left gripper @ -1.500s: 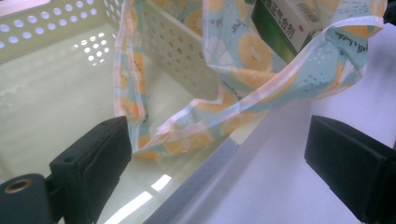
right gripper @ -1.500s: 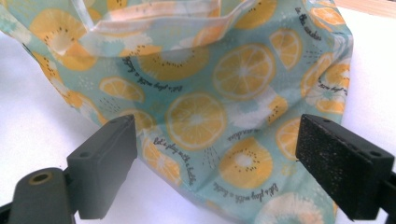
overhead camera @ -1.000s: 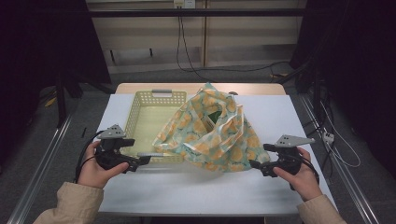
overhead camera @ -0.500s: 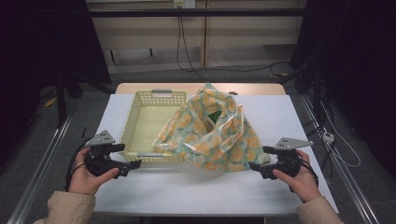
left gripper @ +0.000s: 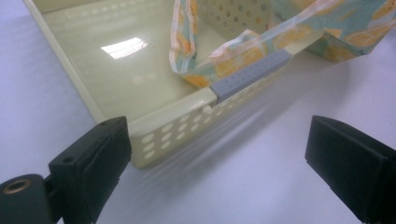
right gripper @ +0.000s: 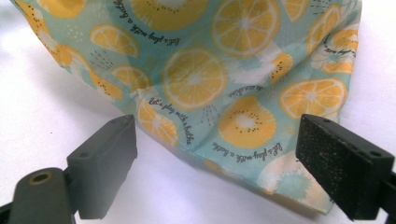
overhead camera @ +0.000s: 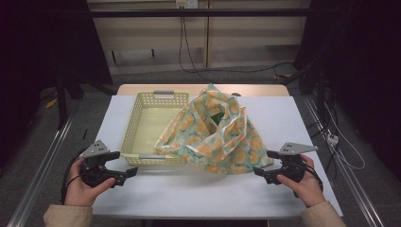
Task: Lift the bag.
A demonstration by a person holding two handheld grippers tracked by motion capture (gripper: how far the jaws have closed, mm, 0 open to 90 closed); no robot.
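Lemon-print bag (overhead camera: 215, 135) slumps half over the yellow basket (overhead camera: 142, 124) mid-desk; left gripper (overhead camera: 128, 172) and right gripper (overhead camera: 259, 171) rest near the front edge, jaws apart, empty.

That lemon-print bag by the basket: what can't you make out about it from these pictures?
- Contents: in the high view the lemon-print bag has a dark green patch in its mouth, too small to identify.
- Far side: hidden by the bag's own folds.
- Top of the bag: cut off by the upper edge in the right gripper view.
- Basket right wall: covered by the bag.
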